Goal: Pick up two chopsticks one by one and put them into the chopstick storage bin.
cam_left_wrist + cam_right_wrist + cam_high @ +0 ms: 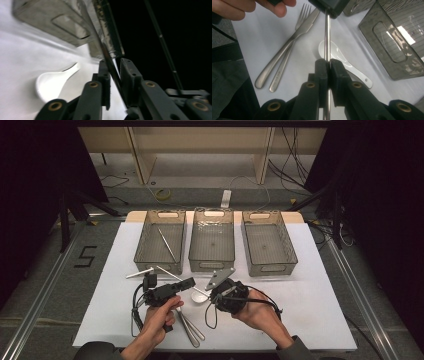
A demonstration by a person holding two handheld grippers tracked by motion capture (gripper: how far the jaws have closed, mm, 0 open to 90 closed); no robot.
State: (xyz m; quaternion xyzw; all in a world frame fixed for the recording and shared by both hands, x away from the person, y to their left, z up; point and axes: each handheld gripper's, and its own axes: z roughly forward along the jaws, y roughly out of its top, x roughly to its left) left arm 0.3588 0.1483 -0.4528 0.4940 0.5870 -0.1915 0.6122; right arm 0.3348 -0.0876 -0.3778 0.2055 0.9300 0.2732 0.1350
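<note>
White tabletop (310, 285), grey floor (45, 270), dark surroundings

white spoon (337, 56), silver chopstick (327, 37)

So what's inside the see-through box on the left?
Inside the left clear plastic box lies one thin metal stick, slanted across the floor. Nothing else shows; the near wall blurs the bottom edge a little.

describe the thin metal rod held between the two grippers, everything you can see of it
The metal rod is slim, straight, round and shiny, like polished steel. It hangs above the white table, over the white spoon. The right gripper has its fingers shut on one part, and the left gripper clamps it farther along, so both hold it at once. Its ends are hidden.
</note>
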